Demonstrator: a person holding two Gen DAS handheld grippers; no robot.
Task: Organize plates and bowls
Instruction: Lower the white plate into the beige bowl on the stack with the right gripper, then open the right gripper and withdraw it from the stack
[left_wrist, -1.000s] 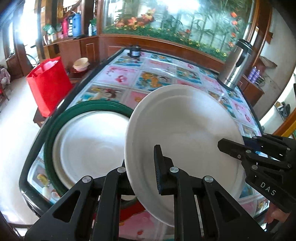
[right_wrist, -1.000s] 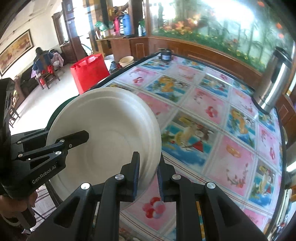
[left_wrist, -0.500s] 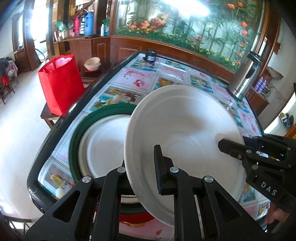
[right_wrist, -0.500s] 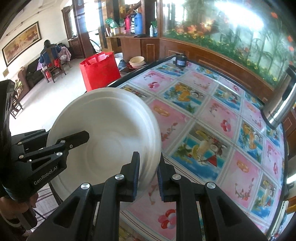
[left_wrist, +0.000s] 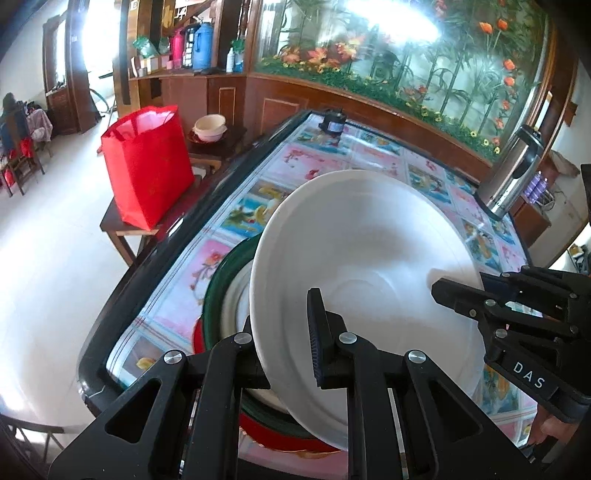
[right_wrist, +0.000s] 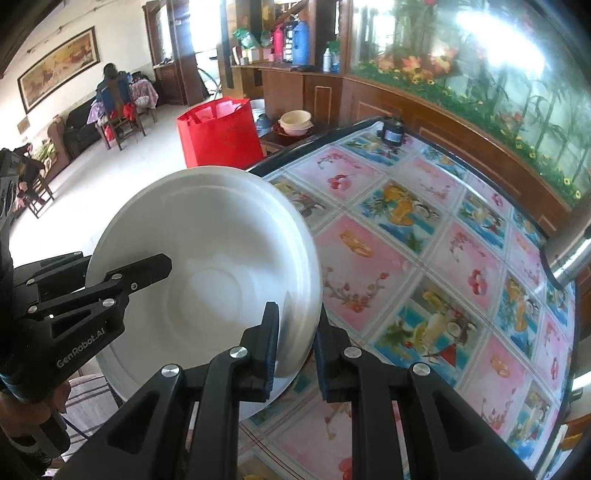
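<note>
— Tongs first: what have the two got?

— Both pairs are clamped on one white plate. The left tongs pinch its near-left rim, one finger inside the dish and one behind it. The right tongs pinch the opposite rim the same way, narrow, with the rim between the pads.

— Where is the plate?

— In the air, tilted steeply, above the near-left corner of the desk. Below it, in the left wrist view, sits a green-rimmed dish with another white plate lying in it, and something red shows under that stack at the desk's edge.

— What could go wrong?

— My guess is the grip. Each pair holds only a thin slice of smooth, glazed rim, so if the two hands drift apart or twist against each other, one edge could slide out and the plate would swing on the other pair.

— And when it is set down?

— The stack lies close to the near edge of the desk. Lowered at this tilt, the plate may strike the green rim first, skid or chip, or push the stack toward the floor. Levelling it before release looks wise.

— Anything else nearby?

— A steel thermos at the far right edge and a red bag on a side table, both well apart.
</note>
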